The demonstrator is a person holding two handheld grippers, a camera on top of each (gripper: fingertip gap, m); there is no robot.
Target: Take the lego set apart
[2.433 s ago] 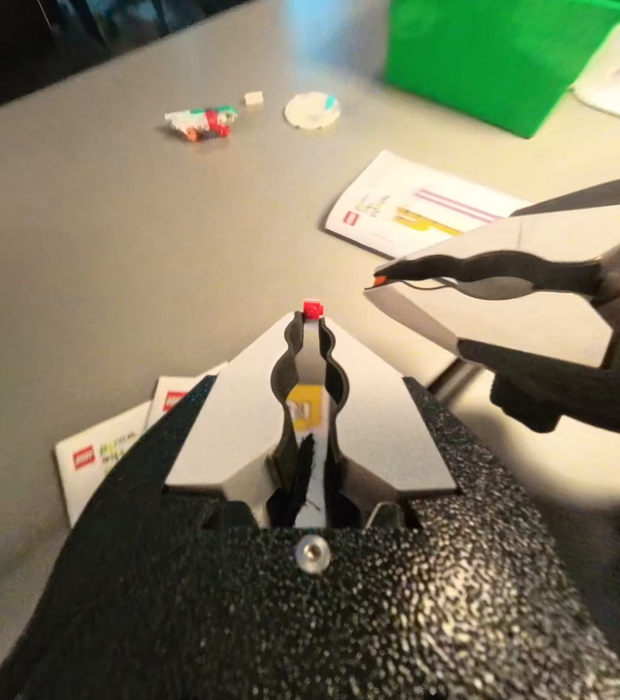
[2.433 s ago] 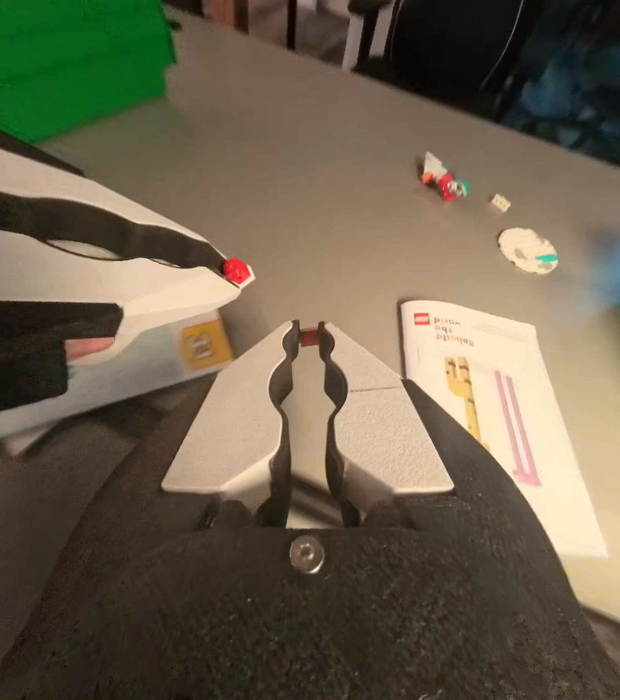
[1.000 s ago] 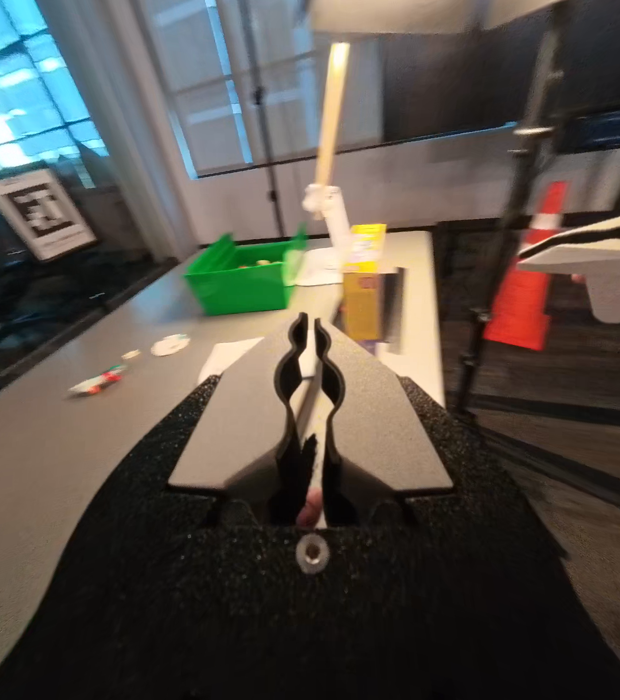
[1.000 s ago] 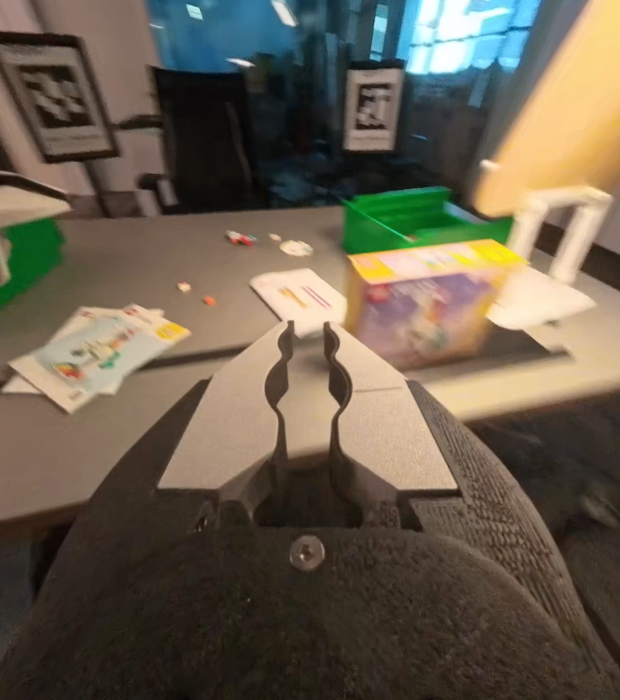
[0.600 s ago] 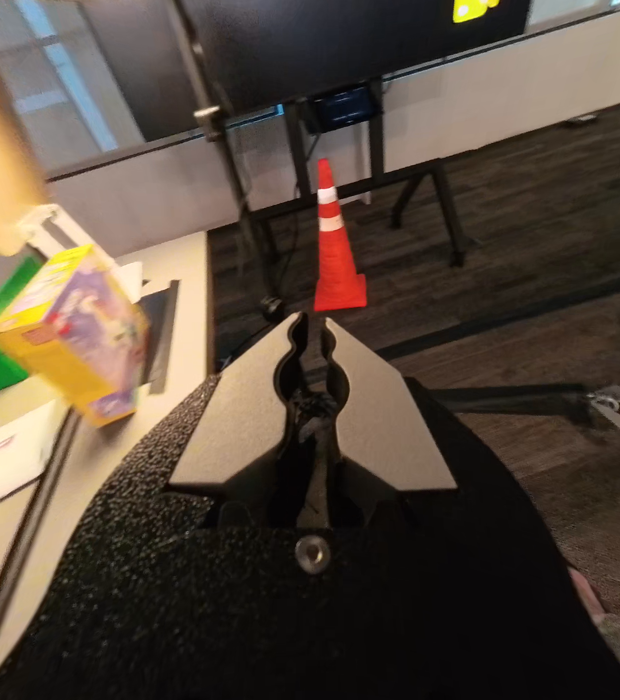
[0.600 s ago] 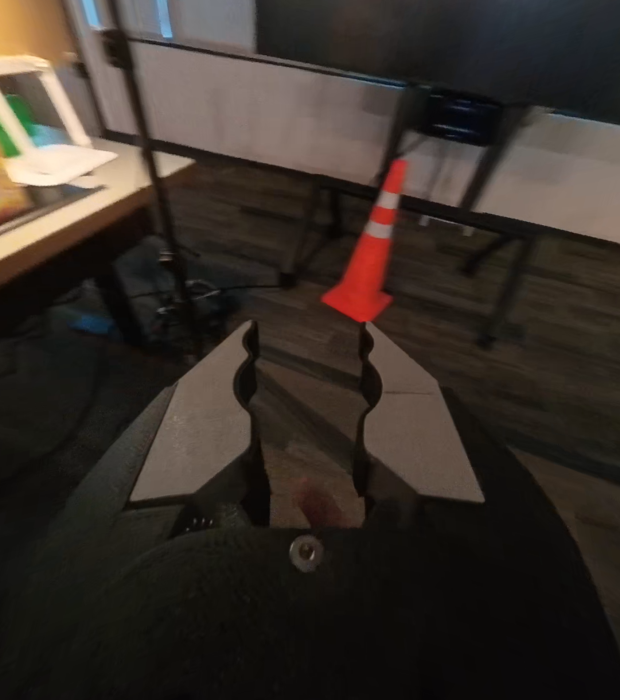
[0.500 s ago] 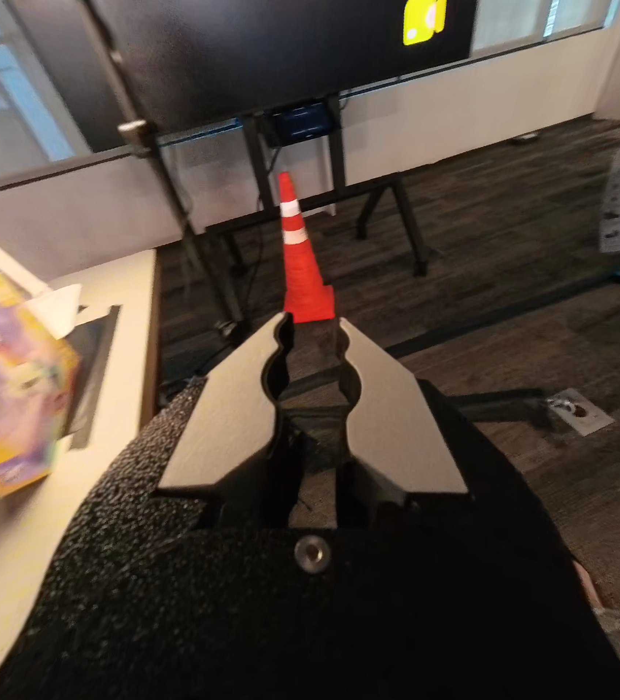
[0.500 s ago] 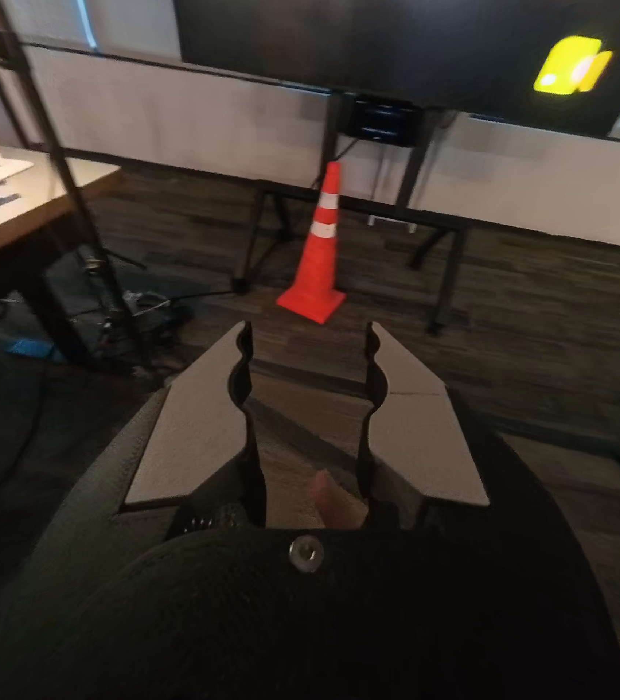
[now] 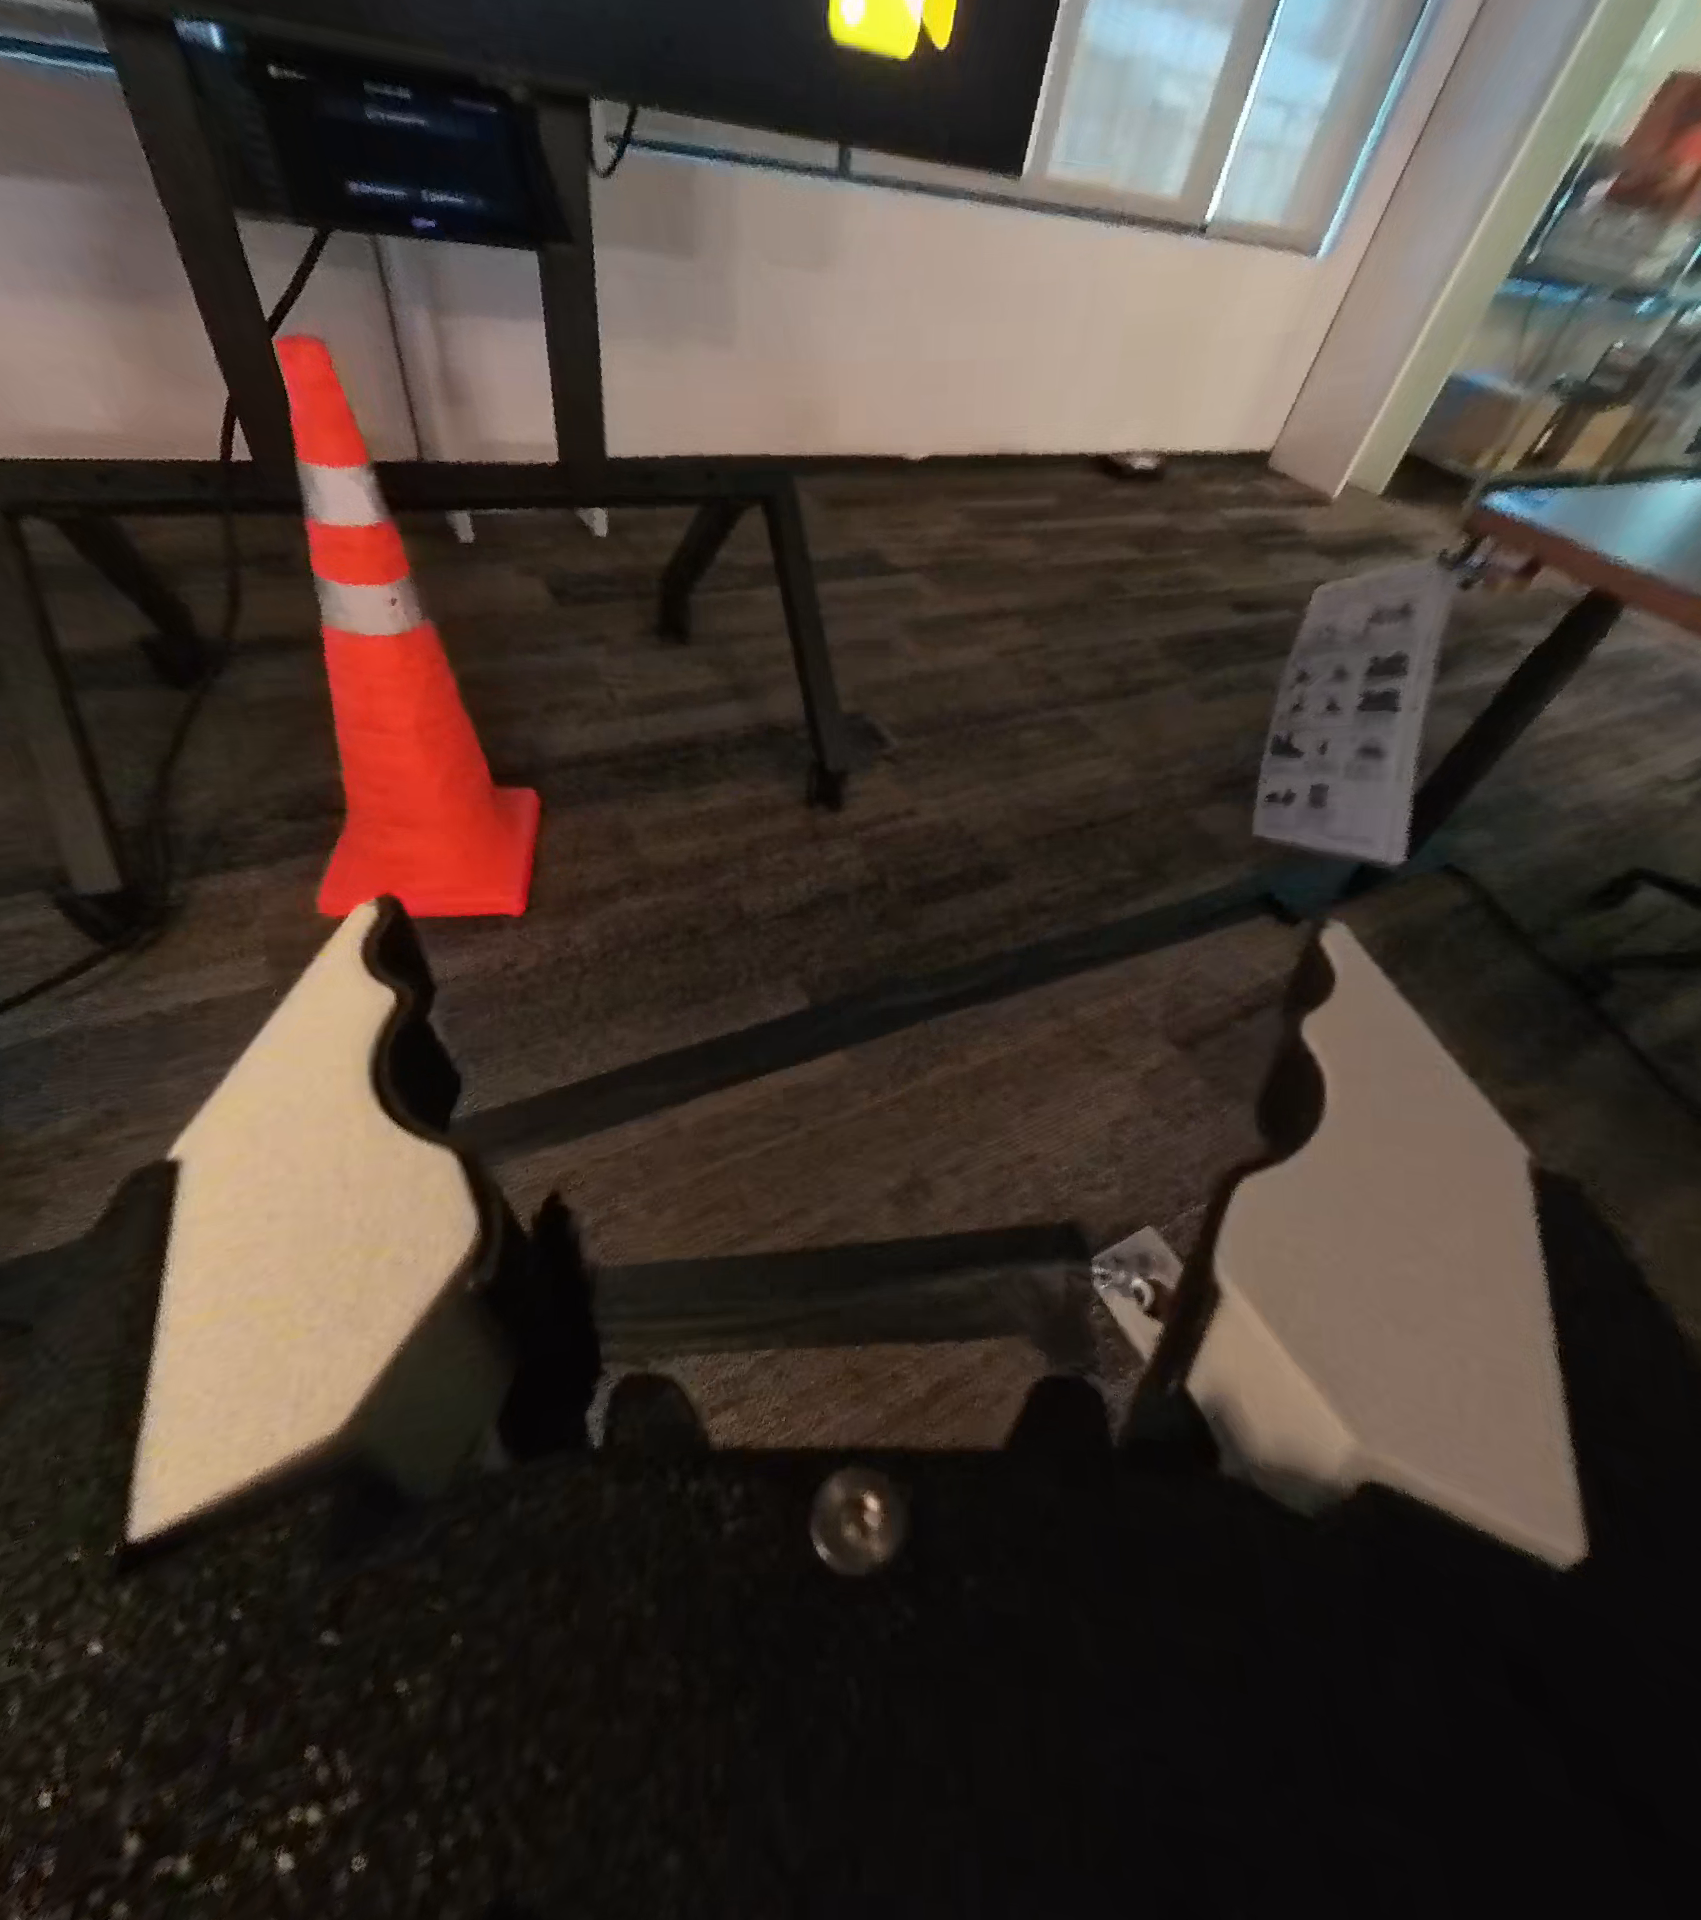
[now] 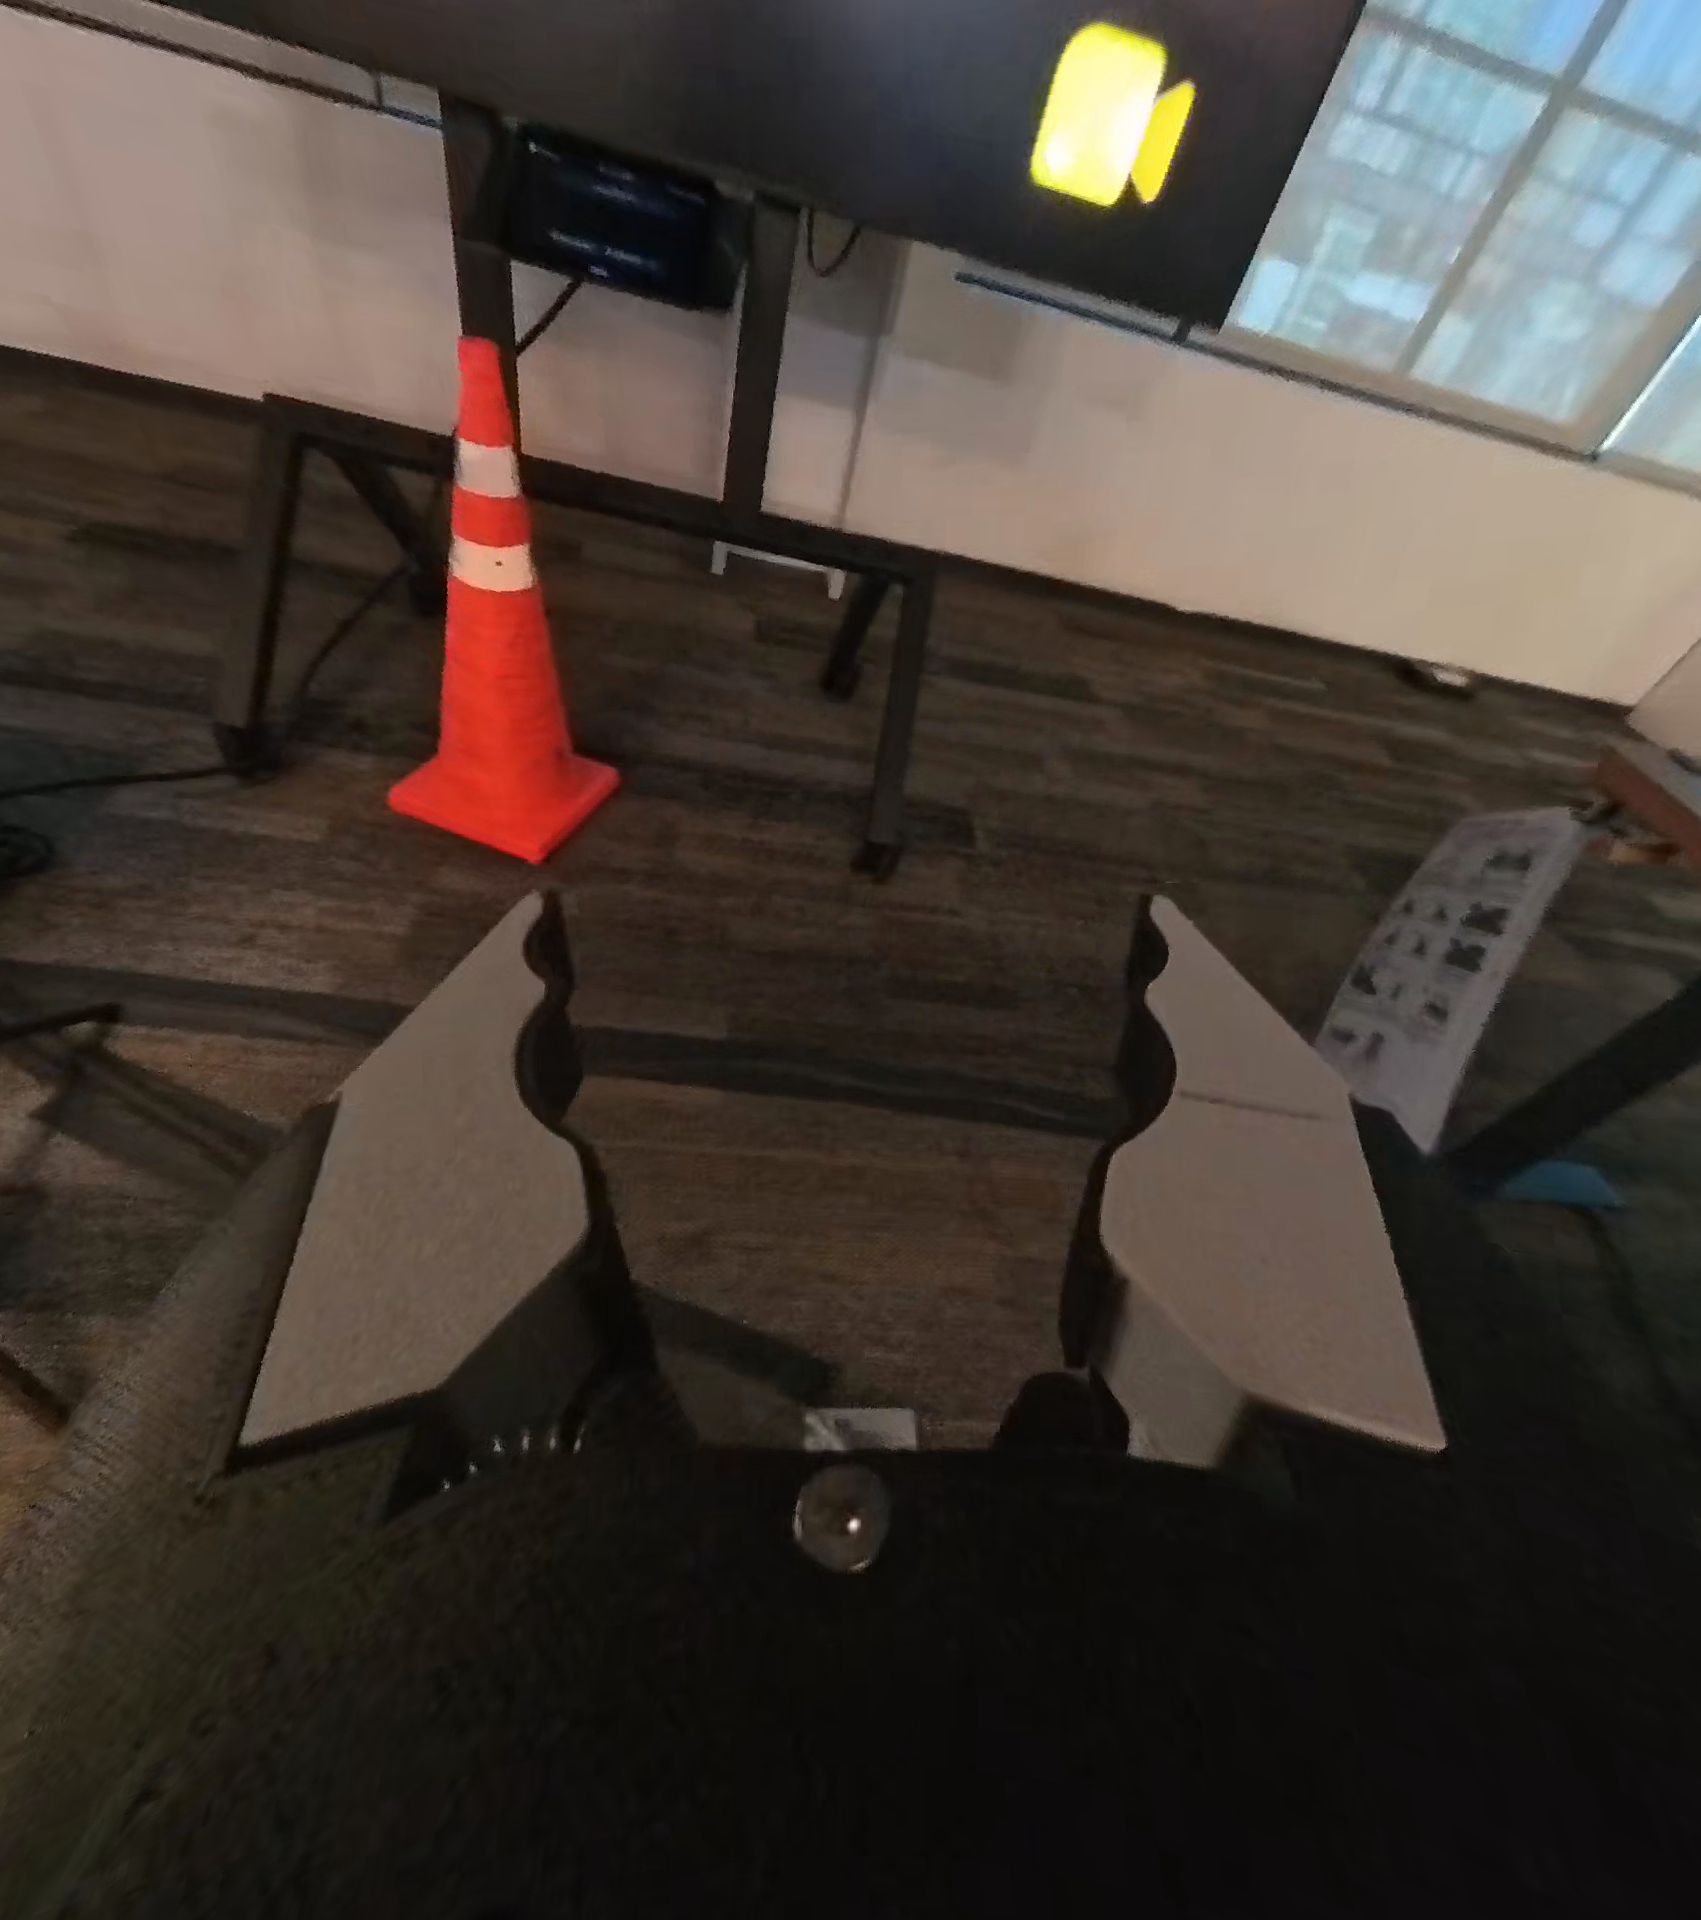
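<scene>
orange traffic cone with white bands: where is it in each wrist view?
Left wrist view: the orange traffic cone with white bands stands on the floor at upper left, above the left finger.
Right wrist view: the cone stands left of centre, above the open jaws.
Shared landmark: the black-legged screen stand behind it.

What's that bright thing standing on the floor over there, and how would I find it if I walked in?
Look for the big dark screen on its black stand against the white wall. At the foot of that stand, on the dark carpet, stands a traffic cone. It is the only bright orange thing there, with two pale bands around its upper half.
</scene>
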